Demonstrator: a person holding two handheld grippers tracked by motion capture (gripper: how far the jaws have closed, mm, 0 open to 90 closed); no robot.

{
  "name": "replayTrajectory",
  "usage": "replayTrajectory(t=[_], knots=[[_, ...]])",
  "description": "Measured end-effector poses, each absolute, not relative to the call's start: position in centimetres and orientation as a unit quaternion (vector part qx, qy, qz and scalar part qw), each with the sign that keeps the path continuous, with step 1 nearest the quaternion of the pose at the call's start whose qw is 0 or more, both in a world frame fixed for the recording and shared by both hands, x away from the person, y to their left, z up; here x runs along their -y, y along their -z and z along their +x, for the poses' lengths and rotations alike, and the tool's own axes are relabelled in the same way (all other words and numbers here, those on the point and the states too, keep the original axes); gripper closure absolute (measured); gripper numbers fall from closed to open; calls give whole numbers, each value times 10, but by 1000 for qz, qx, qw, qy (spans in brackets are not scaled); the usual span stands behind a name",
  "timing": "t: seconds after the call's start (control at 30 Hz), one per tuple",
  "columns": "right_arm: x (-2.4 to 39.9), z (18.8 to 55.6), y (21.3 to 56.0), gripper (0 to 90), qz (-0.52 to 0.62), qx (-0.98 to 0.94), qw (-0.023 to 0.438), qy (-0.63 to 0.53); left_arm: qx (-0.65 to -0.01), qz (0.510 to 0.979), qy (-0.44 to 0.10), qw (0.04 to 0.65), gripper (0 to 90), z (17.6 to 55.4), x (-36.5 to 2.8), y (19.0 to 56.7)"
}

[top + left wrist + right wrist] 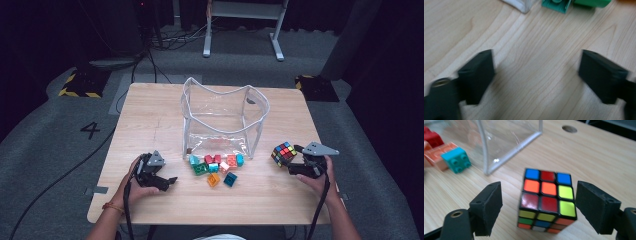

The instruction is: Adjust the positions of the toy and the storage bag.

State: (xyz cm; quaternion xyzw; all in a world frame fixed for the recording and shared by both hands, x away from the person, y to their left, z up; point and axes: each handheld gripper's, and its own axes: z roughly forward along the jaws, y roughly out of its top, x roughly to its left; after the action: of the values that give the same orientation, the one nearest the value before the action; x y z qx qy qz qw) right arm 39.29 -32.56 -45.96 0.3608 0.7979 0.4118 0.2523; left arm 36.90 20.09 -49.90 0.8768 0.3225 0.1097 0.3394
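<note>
Rubik's cube (pixel 283 152) sits just ahead of the right gripper (pixel 295 161) in the high view; left gripper (pixel 170 182) near the bricks (pixel 216 167). Left gripper view — jaws apart over bare table (pixel 534 62). Right gripper view — jaws spread, cube (pixel 547 201) between, untouched.

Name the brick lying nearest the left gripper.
The green brick, at the left end of the cluster, with the left gripper just beside it; the orange and teal front bricks sit further right.
</note>
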Motion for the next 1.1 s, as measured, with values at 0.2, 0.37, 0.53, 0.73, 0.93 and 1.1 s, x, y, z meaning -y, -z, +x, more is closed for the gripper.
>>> replayTrajectory(t=[0.2, 0.37, 0.53, 0.73, 0.93, 1.1], knots=[[308, 390, 444, 226, 332, -802, 253, -428, -312, 883, -130, 326, 189, 372, -194, 493], [284, 395, 438, 290, 308, -819, 241, -420, -320, 870, -129, 351, 184, 376, -194, 483], [262, 399, 430, 314, 287, -824, 228, -433, -321, 856, -137, 382, 194, 382, -187, 473], [245, 409, 426, 428, 270, -826, 224, -442, -321, 841, -151, 409, 205, 395, -177, 464], [233, 417, 426, 523, 268, -825, 219, -447, -322, 833, -166, 418, 243, 404, -171, 457], [226, 421, 428, 625, 272, -824, 229, -441, -314, 828, -170, 432, 336, 412, -163, 451]])
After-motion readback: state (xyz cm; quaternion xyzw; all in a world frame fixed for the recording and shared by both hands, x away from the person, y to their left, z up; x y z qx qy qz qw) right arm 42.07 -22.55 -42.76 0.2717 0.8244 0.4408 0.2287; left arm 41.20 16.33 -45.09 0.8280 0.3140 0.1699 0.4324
